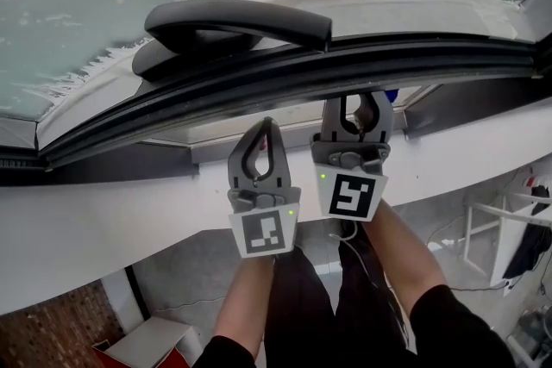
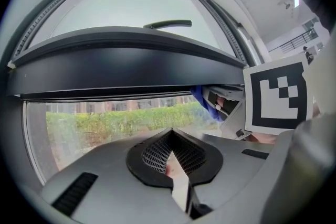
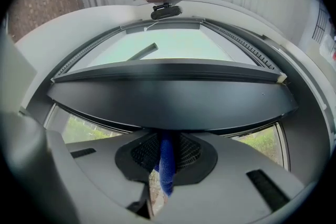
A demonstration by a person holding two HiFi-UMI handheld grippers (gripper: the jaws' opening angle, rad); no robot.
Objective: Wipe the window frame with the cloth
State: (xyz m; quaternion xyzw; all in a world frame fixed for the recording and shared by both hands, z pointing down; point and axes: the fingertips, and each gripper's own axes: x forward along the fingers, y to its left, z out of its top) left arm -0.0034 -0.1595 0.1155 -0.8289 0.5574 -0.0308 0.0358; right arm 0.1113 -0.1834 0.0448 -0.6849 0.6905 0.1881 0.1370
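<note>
The black window frame (image 1: 302, 69) with its curved handle (image 1: 237, 26) runs across the head view above a white sill (image 1: 129, 202). My right gripper (image 1: 358, 99) reaches up under the frame's lower edge, shut on a blue cloth (image 3: 167, 165). A strip of that cloth hangs between the pads, just below the dark frame (image 3: 168, 97). A bit of the cloth (image 1: 391, 95) shows beside the right jaws. My left gripper (image 1: 266, 134) is shut with nothing in it, just left of the right one and below the frame (image 2: 126, 65). It sees the cloth (image 2: 206, 102) at its right.
Frosted glass (image 1: 78, 4) fills the top of the head view. Below the sill, on the floor, stand a red and white box (image 1: 142, 345) at the left and a white rack (image 1: 509, 220) at the right. Green bushes (image 2: 115, 118) show through the glass.
</note>
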